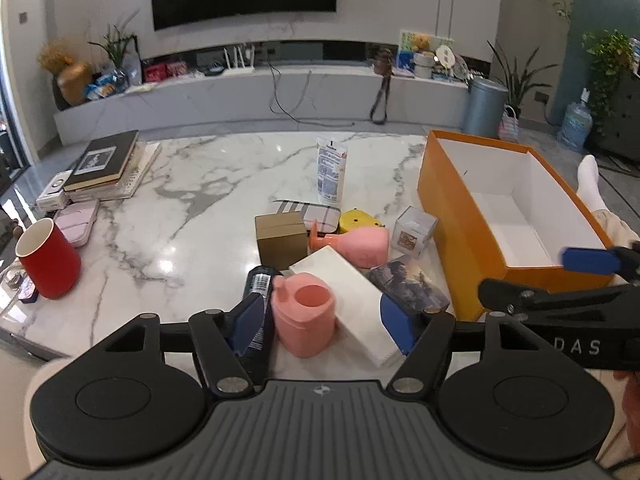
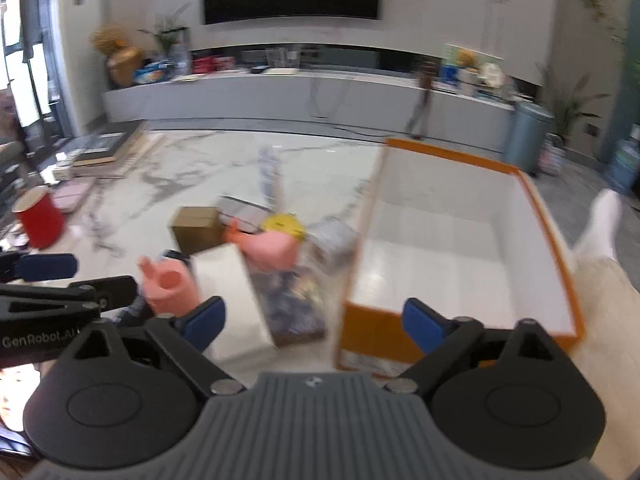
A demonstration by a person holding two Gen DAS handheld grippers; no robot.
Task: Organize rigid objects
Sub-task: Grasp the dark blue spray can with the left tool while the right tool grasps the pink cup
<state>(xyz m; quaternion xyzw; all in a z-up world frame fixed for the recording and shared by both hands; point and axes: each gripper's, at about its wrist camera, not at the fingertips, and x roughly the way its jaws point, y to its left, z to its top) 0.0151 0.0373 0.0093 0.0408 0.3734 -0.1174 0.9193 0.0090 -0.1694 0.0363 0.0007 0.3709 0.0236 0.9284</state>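
Note:
A cluster of objects lies on the marble table (image 1: 192, 208): a pink cup-shaped container (image 1: 306, 314), a white box (image 1: 352, 300), a dark bottle (image 1: 258, 284), a picture-covered flat box (image 1: 408, 284), a pink bottle on its side (image 1: 360, 244), a brown box (image 1: 280, 238), a yellow piece (image 1: 358, 220), a clear cube (image 1: 414, 232) and a tube (image 1: 331, 172). My left gripper (image 1: 323, 326) is open, its pads on either side of the pink container and the white box's end without pressing. My right gripper (image 2: 314, 323) is open above the white box (image 2: 232, 300) and the near wall of the orange box (image 2: 552, 240), which holds nothing.
A red mug (image 1: 48, 260), a pink case (image 1: 78, 218) and stacked books (image 1: 104, 164) occupy the table's left side. A striped pouch (image 1: 308, 210) lies behind the cluster. A person's leg in a white sock (image 1: 590, 180) rests right of the orange box (image 1: 440, 200).

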